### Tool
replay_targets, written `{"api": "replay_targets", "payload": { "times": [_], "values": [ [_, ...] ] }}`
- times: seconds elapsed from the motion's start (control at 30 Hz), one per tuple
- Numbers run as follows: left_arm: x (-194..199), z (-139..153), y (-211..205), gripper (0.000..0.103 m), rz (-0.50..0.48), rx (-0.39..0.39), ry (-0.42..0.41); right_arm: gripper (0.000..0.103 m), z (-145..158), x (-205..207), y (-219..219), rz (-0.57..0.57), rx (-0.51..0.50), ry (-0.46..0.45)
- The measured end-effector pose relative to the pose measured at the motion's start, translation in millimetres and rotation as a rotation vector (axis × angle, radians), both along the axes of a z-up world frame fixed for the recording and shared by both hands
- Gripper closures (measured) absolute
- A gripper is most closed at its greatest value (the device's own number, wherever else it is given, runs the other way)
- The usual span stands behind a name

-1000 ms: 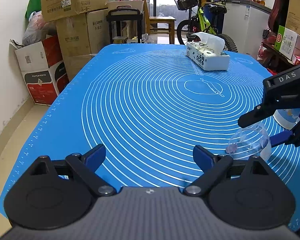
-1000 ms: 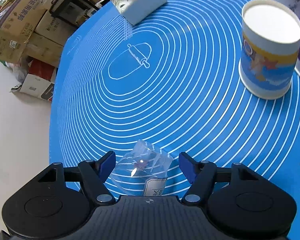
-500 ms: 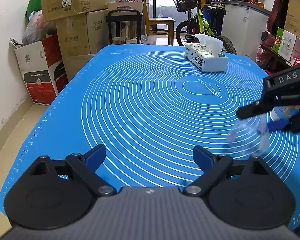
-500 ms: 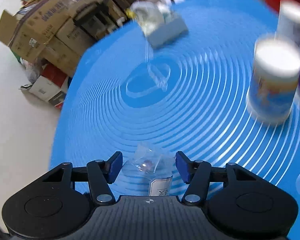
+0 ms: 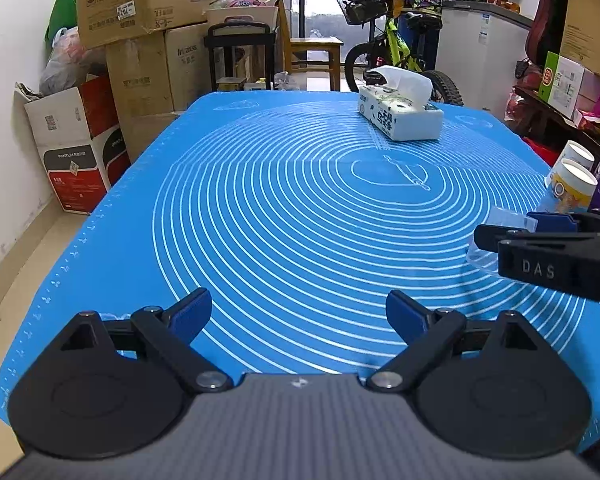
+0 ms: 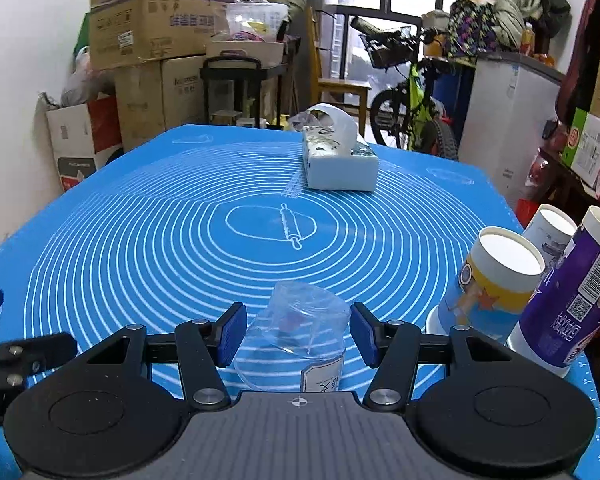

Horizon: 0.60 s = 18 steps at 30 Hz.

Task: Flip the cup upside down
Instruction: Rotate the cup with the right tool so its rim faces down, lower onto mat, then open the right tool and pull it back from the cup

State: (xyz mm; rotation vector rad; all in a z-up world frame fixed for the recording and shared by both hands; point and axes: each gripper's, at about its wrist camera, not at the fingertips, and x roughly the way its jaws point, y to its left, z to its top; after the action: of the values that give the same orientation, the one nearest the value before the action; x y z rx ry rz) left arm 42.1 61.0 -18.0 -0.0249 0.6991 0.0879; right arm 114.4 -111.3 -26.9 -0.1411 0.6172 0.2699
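Clear plastic is seen between the blue pads of the right gripper (image 6: 298, 330), where a transparent cup (image 6: 296, 336) with a white printed label is clamped on both sides, its closed end pointing away from the camera and slightly upward. From the left wrist view the cup (image 5: 496, 236) is shown held off the blue silicone baking mat (image 5: 300, 208), beside a gripper body marked "DAS". The left gripper (image 5: 298, 312) is held low over the near part of the mat, level and facing forward, its fingers spread wide with nothing between them. A printed tissue pack (image 6: 338, 162) is placed at the mat's far side. A yellow-and-blue paper cup (image 6: 496, 288) and a purple canister (image 6: 568, 304) bearing a barcode and QR code are stood at the right edge. A "PANTUM" carton (image 5: 76, 156) is set against the wall.
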Motion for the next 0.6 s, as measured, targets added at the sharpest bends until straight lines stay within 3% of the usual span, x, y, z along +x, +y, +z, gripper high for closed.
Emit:
{"api": "replay_targets", "payload": {
  "times": [0.27,0.43,0.6],
  "values": [
    [-6,1,-6,0.01,0.002,-0.002,-0.003,0.041,-4,-15,1,0.025,-0.035,-0.029],
    [-8,5,-9,0.01,0.0,0.005,-0.008,0.024,1,-22,1,0.043,-0.041,-0.054],
    [-12,8,-13,0.01,-0.009,-0.004,-0.017,0.018,11,-33,-10,0.057,-0.011,-0.057]
  ]
}}
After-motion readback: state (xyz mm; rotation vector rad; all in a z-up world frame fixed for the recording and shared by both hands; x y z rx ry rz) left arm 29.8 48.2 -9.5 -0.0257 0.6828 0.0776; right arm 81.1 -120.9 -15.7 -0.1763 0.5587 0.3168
